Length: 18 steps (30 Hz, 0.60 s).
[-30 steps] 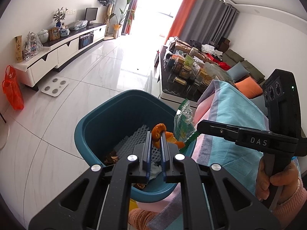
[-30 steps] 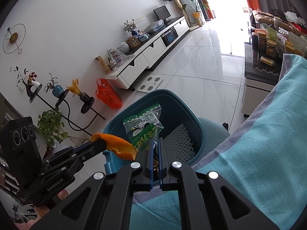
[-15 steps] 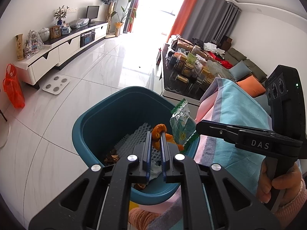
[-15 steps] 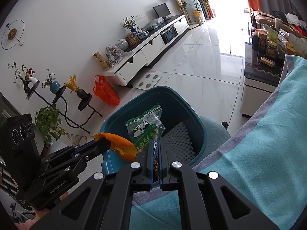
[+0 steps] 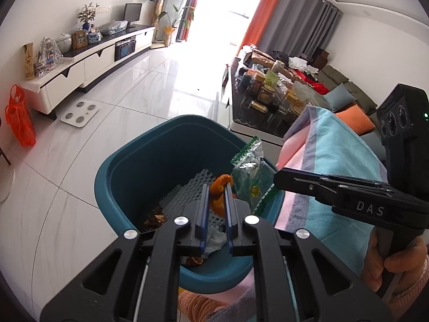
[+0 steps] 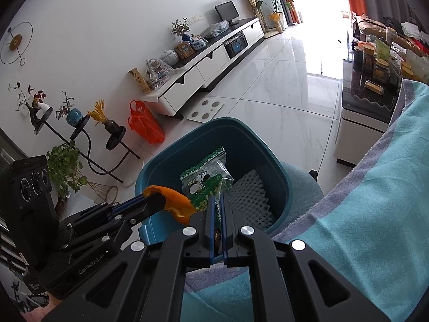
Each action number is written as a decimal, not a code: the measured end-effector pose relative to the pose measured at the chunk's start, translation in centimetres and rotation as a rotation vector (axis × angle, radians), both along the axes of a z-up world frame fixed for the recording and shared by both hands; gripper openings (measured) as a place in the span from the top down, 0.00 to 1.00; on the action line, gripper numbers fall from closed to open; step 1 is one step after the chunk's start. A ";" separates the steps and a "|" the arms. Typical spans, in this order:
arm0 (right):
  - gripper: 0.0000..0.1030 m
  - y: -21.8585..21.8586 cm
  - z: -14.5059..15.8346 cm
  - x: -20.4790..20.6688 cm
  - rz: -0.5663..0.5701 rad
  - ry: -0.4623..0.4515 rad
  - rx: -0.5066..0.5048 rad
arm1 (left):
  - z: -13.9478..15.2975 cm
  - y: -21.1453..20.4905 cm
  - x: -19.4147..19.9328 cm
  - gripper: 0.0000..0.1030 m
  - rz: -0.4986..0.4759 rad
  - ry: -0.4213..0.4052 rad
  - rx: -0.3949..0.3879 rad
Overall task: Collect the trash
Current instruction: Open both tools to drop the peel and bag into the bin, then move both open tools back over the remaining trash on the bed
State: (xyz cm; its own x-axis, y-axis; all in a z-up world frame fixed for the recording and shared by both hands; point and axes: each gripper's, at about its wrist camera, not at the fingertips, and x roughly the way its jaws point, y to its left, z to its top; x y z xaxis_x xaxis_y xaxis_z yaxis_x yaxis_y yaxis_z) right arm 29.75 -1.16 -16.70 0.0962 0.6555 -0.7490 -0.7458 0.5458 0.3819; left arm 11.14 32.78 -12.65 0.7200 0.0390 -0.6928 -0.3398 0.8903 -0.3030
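Note:
Both grippers hover over a teal bin (image 5: 120, 166) that stands on the floor. My left gripper (image 5: 216, 187) has a piece of orange peel (image 5: 221, 181) between its pads, and its jaws are opening; the peel still hangs there, seen also in the right wrist view (image 6: 177, 202). My right gripper (image 6: 217, 201) is shut on a green snack wrapper (image 6: 203, 177) that sticks up above the bin's inside. In the left wrist view this wrapper (image 5: 252, 179) hangs at the right gripper's tip (image 5: 276, 178). The bin (image 6: 214, 126) holds white foam netting (image 6: 249, 201) and brown scraps.
A teal and pink blanket (image 6: 362, 214) lies close on the right of the bin. Behind it is a low table (image 5: 268, 94) crowded with jars. A white TV cabinet (image 5: 88, 64), a floor scale (image 5: 80, 112) and an orange bag (image 5: 20, 118) stand along the left wall.
The left jaws have spread a little around the peel. Both hands have stayed almost still over the bin, and the wrapper is held as before.

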 end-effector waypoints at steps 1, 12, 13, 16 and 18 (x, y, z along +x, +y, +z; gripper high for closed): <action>0.95 0.0 0.0 0.0 0.000 0.000 -0.001 | -0.1 0.0 0.2 0.86 -0.001 0.001 -0.005; 0.82 -0.9 0.2 0.3 -0.036 0.003 0.020 | 0.1 0.2 -0.3 0.64 0.009 -0.015 0.008; 0.81 -1.3 0.6 0.2 -0.038 -0.001 0.030 | 0.4 0.0 -0.5 0.63 0.007 -0.024 0.017; 0.78 -3.2 1.6 -0.2 -0.035 -0.027 0.055 | 1.8 -1.3 -1.4 0.56 -0.024 -0.071 0.046; 0.70 -4.8 2.6 -0.8 -0.037 -0.058 0.073 | 2.6 -2.3 -2.0 0.46 -0.052 -0.097 0.065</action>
State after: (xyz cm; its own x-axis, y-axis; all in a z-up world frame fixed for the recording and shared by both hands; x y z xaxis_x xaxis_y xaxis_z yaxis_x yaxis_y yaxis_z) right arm 28.91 -5.91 -14.10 0.1635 0.7033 -0.6918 -0.7474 0.5460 0.3784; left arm 9.12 30.48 -10.00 0.7857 0.0423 -0.6171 -0.2648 0.9246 -0.2737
